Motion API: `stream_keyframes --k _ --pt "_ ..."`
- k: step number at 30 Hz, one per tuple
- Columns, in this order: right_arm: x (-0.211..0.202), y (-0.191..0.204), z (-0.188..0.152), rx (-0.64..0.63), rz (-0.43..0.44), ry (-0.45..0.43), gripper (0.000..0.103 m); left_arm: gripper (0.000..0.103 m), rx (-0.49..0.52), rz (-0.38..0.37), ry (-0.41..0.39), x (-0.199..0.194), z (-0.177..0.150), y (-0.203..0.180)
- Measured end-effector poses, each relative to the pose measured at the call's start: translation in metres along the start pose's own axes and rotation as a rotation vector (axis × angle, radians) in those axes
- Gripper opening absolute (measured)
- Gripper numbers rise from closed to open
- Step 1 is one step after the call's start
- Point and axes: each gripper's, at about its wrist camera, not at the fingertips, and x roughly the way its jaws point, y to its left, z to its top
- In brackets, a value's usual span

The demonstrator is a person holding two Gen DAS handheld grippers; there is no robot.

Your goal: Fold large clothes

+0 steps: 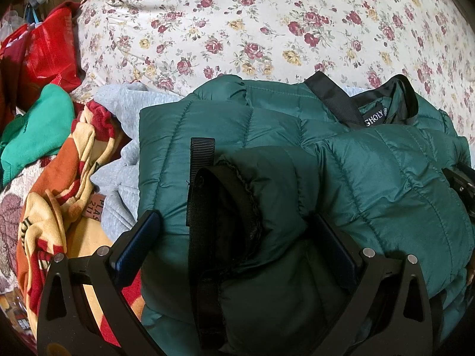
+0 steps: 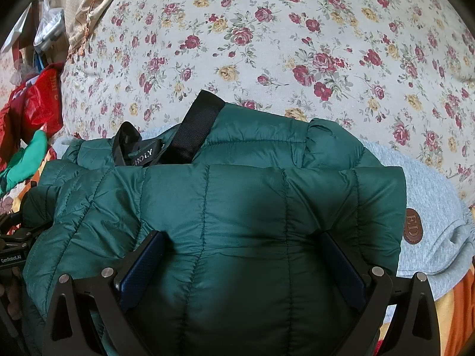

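Spread wide, left gripper (image 1: 237,240) fingers straddling green puffer jacket (image 1: 371,178) cuff. Right gripper (image 2: 242,262) likewise apart, jacket bulging between pads. Beneath and beyond: grey sweatshirt (image 2: 430,207), floral sheet (image 2: 267,44).

The black neck label (image 2: 144,155) sewn inside the collar of the green quilted jacket (image 2: 243,207) reads "HOLY" in white capitals; any leading letters are hidden. A brown oval patch (image 2: 413,226) on the grey garment (image 2: 430,195) shows "ED", its beginning covered by the jacket. A brown tag (image 1: 97,206) beside the grey garment reads "HLAS 211". The left tongs (image 2: 12,249) carry white lettering "GenRobot.AI".
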Motion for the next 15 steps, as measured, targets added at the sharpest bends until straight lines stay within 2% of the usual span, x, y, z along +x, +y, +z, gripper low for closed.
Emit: stream_keyframes --k 7,11,15 --pt "-0.013 0.003 0.007 -0.007 -0.033 -0.011 0.103 0.102 -0.022 0.0 -0.019 -0.01 0.002 0.005" --pt "-0.06 0.008 0.015 0.035 -0.011 -0.092 0.103 0.102 -0.049 -0.001 -0.029 -0.025 0.004 0.013" --pt "-0.118 0.023 0.007 -0.002 0.006 -0.147 0.103 0.102 -0.049 0.004 -0.064 -0.053 -0.003 0.022"
